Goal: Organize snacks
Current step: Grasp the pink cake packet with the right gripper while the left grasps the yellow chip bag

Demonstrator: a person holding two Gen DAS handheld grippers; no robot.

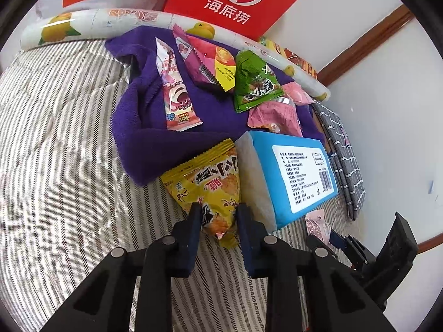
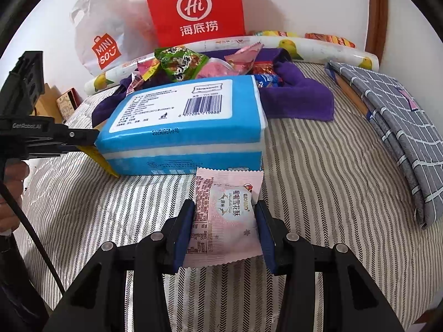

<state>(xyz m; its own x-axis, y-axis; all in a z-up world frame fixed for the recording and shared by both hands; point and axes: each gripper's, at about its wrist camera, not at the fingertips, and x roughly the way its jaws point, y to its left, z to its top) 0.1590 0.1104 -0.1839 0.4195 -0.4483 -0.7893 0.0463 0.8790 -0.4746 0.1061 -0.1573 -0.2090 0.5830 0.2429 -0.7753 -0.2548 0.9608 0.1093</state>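
Observation:
My left gripper (image 1: 217, 209) is shut on a yellow snack packet (image 1: 210, 182) that lies on the striped cloth against a blue tissue pack (image 1: 288, 171). My right gripper (image 2: 224, 207) is shut on a pale pink snack packet (image 2: 227, 215) just in front of the tissue pack (image 2: 188, 121). Several other snacks lie on a purple towel (image 1: 155, 127): a long pink Toy Story packet (image 1: 177, 91), a green packet (image 1: 254, 83), pink packets (image 1: 277, 113). The right gripper also shows at the lower right of the left wrist view (image 1: 332, 238).
A red Haidilao bag (image 1: 238, 0) and a white Miniso bag (image 2: 105, 41) stand at the back wall behind a lemon-print roll (image 1: 91, 22). A folded grey checked cloth (image 2: 396, 127) lies at the right. The striped cloth (image 1: 55, 138) covers the surface.

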